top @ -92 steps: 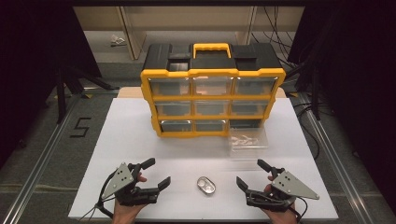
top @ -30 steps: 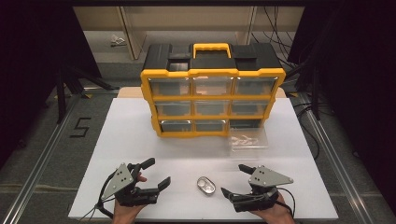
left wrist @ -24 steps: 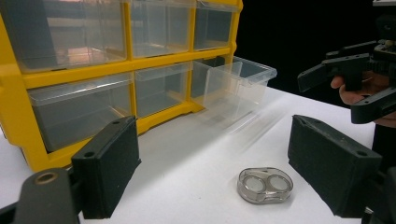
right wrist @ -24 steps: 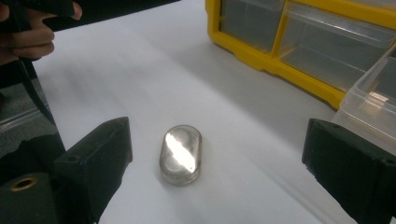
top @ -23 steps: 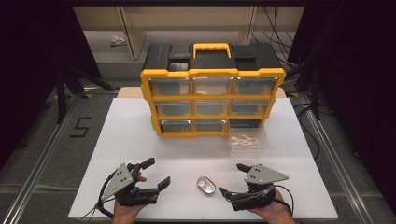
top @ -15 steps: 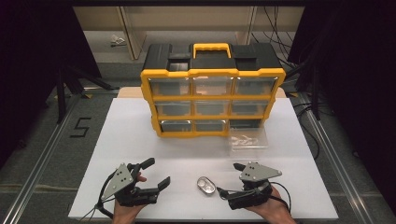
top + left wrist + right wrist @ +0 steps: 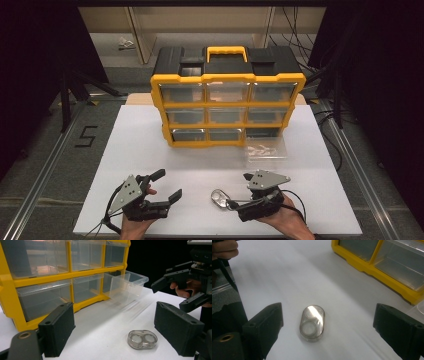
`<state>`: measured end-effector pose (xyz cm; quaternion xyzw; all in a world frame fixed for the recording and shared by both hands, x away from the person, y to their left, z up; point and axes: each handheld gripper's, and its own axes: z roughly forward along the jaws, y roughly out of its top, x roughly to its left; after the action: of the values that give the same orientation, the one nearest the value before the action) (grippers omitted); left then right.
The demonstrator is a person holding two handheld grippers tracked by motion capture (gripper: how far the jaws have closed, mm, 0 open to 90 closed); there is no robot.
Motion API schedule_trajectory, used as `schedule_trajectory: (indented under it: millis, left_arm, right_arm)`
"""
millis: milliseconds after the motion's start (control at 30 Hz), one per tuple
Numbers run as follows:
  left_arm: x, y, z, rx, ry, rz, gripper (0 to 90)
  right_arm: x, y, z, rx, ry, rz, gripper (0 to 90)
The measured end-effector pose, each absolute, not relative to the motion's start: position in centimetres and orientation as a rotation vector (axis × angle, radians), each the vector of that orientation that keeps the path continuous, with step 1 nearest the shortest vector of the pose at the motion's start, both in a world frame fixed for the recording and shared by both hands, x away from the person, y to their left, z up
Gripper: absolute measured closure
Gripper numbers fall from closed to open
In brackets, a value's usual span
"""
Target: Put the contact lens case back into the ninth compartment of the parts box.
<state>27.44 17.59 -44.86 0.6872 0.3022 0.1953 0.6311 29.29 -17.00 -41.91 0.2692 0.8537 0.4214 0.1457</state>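
Observation:
A small clear oval case point(image 7: 219, 199) with two round wells lies flat on the white table point(image 7: 150, 145), near its front edge. My right gripper point(image 7: 239, 191) points left at the case from just beside it, open. In the right gripper view the case point(image 7: 312, 323) lies between and a little ahead of the spread jaws of my right gripper point(image 7: 330, 326), untouched. My left gripper point(image 7: 169, 183) rests open at the front left, holding nothing. In the left gripper view the case point(image 7: 142, 339) sits low between the jaws of my left gripper point(image 7: 117, 327), with the right gripper point(image 7: 180, 293) beyond it.
A yellow and black drawer organizer point(image 7: 227, 100) stands at the back middle of the table, with clear drawers in three rows. One clear drawer point(image 7: 265, 149) stands pulled out on the table in front of its lower right corner. The table's front edge runs just below both hands.
My right gripper has swung round to the left and moved in towards the oval case. The left gripper and the case have stayed where they were.

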Motion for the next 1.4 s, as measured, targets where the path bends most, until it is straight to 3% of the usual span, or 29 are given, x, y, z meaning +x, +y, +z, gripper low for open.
schedule_trajectory:
  millis: [1400]
  left_arm:
    - [27.4,17.8,-44.8,1.566,0.7,0.453,16.3]
  right_arm:
    - [31.3,-12.0,-43.7,0.747,2.672,0.981,14.4]
